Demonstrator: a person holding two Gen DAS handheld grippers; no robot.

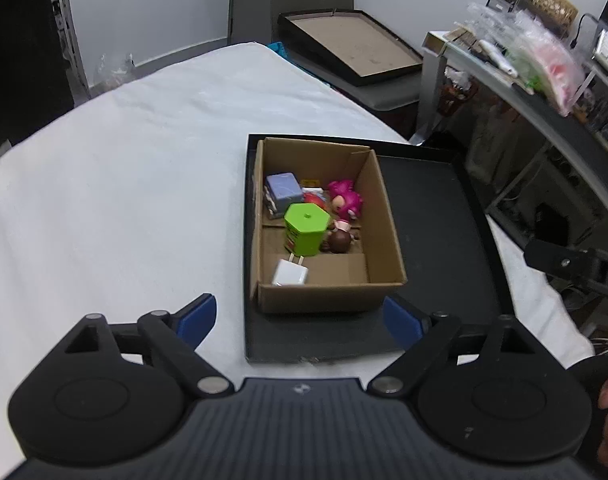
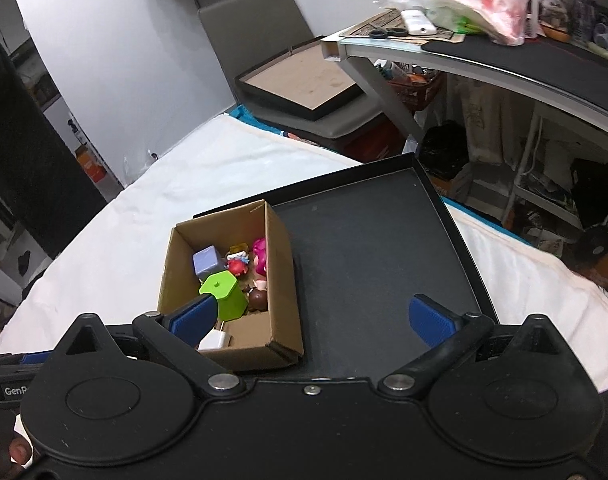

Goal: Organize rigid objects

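Cardboard box (image 1: 328, 292) just ahead of both released hand-held grippers (image 1: 299, 316) (image 2: 314, 314) looks packed, so next we'd probably tidy the tray (image 2: 384, 260)

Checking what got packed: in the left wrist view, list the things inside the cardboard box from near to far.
White charger plug → green hexagonal container → purple-blue box. The small figures beside these overlap, so they are left out.

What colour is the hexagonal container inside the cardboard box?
Bright lime green; the hexagonal container shows best in the left wrist view.
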